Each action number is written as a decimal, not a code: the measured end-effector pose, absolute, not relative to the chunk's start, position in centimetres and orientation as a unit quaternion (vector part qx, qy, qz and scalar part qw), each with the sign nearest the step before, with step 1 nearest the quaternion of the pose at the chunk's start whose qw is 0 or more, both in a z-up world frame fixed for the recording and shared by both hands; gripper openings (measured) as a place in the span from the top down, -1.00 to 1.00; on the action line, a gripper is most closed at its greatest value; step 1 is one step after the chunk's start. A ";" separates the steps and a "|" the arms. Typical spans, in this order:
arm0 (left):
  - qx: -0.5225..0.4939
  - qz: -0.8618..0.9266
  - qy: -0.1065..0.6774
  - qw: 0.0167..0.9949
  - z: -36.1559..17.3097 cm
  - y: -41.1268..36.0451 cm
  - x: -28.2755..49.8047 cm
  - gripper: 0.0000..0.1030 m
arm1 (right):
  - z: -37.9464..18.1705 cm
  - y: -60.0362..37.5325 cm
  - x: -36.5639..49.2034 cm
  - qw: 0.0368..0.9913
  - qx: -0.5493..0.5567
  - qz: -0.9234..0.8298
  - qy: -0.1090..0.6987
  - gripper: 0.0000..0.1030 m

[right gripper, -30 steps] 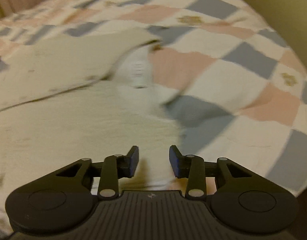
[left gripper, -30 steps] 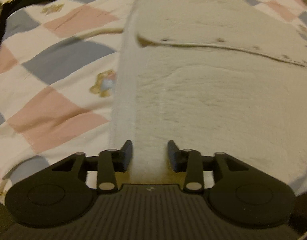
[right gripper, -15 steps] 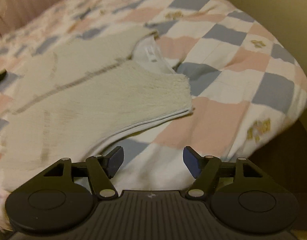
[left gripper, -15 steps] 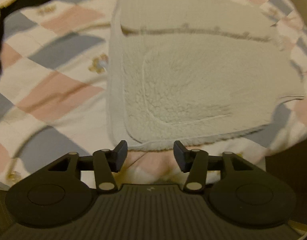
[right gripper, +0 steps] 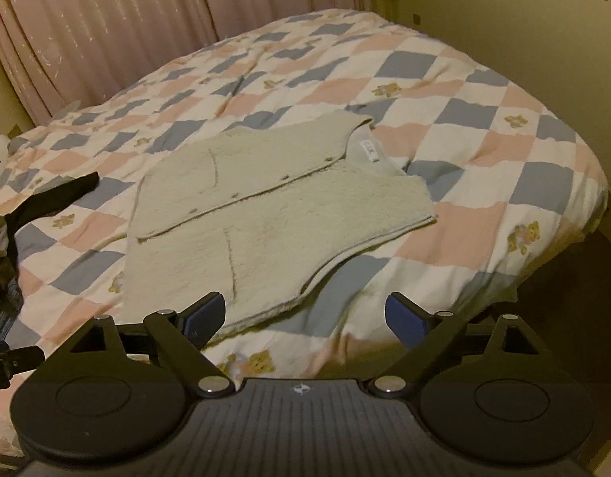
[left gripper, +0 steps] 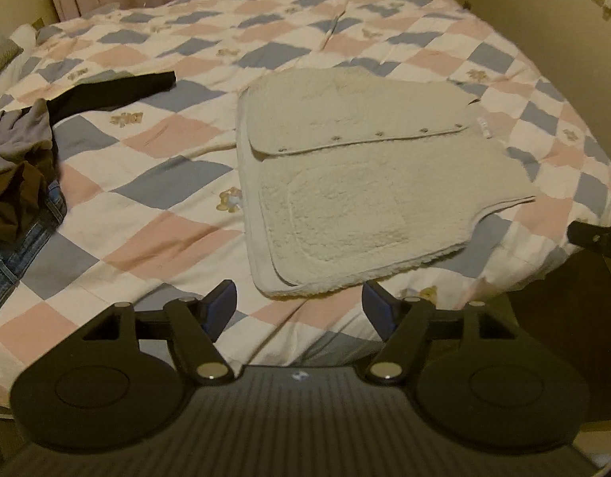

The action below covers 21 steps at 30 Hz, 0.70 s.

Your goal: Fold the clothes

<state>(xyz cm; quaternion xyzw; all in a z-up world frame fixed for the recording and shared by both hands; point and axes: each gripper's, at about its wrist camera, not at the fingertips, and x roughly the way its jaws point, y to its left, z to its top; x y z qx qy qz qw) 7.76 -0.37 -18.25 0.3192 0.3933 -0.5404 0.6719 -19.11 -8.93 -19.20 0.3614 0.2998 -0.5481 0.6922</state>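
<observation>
- Now both grippers are held back off the near edge of the bed (left gripper: 154, 183), nothing between the fingers.
- Left gripper (left gripper: 299, 308): jaws spread wide, empty, apart from the vest.
- Right gripper (right gripper: 305, 316): jaws spread wide too, empty; its left finger (right gripper: 204, 314) overlaps the vest hem in view, contact cannot be told.
- Vest (left gripper: 369, 183), cream fleece, lies flat on the checked quilt near the bed's front edge, front panel lapped over with a row of snaps (left gripper: 379, 134) showing.
- Collar end with a white label (right gripper: 369, 150) points to the right side of the bed; hem end to the left.
- Black sleeve (left gripper: 114, 93) lies on the quilt left of the vest, apart from it.
- Pile of clothes (left gripper: 15, 167) at far left: grey cloth, dark brown cloth, jeans (left gripper: 23, 246) below.
- Pink curtain (right gripper: 146, 28) hangs behind the bed.
- Part of the other gripper shows at the right edge of the left view, dark and cut off.
</observation>
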 end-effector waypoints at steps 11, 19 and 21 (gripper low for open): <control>0.306 -0.567 0.375 0.667 -15.2 3.0 6.3 -0.37 | -17.3 -5.6 -18.1 0.696 0.341 -0.552 0.308 -0.77; 0.311 -0.583 0.358 0.660 -14.6 2.8 5.3 -0.40 | -16.6 -5.1 -18.0 0.698 0.336 -0.553 0.306 -0.80; 0.312 -0.584 0.355 0.660 -14.6 2.6 5.3 -0.42 | -16.6 -5.3 -17.9 0.698 0.336 -0.553 0.306 -0.80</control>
